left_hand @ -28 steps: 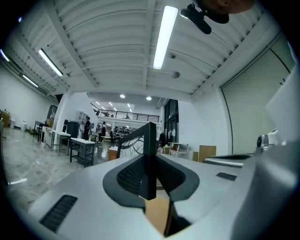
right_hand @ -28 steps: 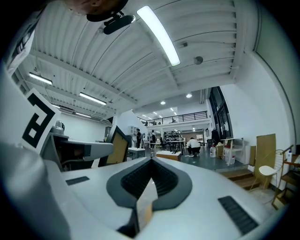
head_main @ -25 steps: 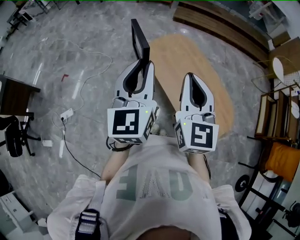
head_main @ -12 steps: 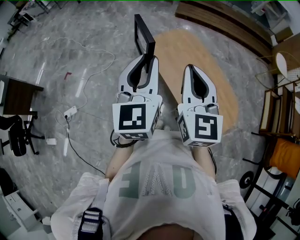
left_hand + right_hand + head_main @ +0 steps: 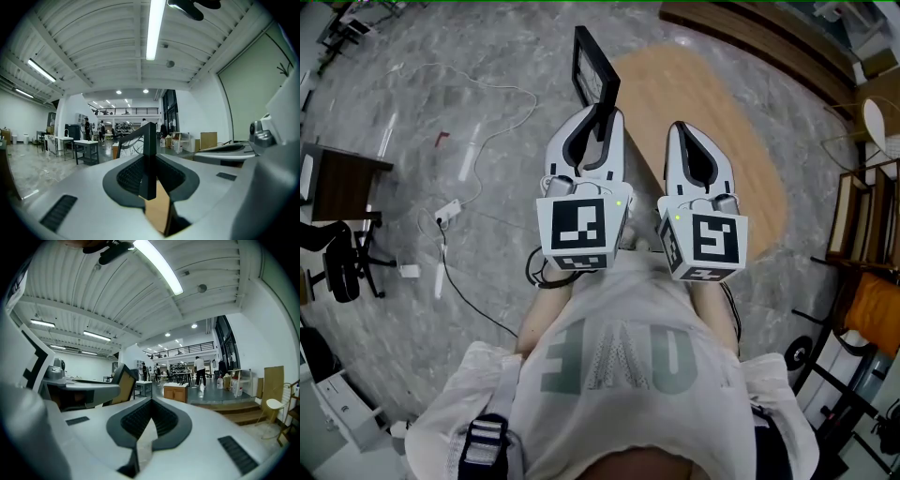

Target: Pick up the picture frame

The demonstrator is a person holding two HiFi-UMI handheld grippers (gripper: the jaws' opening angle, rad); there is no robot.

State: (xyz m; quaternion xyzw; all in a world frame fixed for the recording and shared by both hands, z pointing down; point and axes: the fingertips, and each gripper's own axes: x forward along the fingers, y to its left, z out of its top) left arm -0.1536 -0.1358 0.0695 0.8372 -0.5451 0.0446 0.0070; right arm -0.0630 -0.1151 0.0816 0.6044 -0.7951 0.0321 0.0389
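Note:
The picture frame [image 5: 592, 70], thin and black, is held up off the floor, edge-on, with my left gripper [image 5: 599, 114] shut on its lower rim. In the left gripper view the picture frame [image 5: 149, 140] rises as a dark upright bar between the pads, its wooden back showing below. To the right of it my right gripper [image 5: 680, 129] is shut with nothing between its jaws. From the right gripper view the tips of my right gripper [image 5: 150, 400] meet, and the picture frame [image 5: 123, 379] shows to the left, above the left gripper's body [image 5: 79, 391].
A light wooden oval table [image 5: 722, 150] lies below the grippers. White cables and a power strip [image 5: 447, 212] trail over the grey marble floor on the left. A dark desk [image 5: 337, 183] stands at the left edge, chairs and racks [image 5: 862, 281] at the right.
Both grippers have drifted a little down and right in the head view. The frame stays clamped in the left gripper, and the right jaws stay shut.

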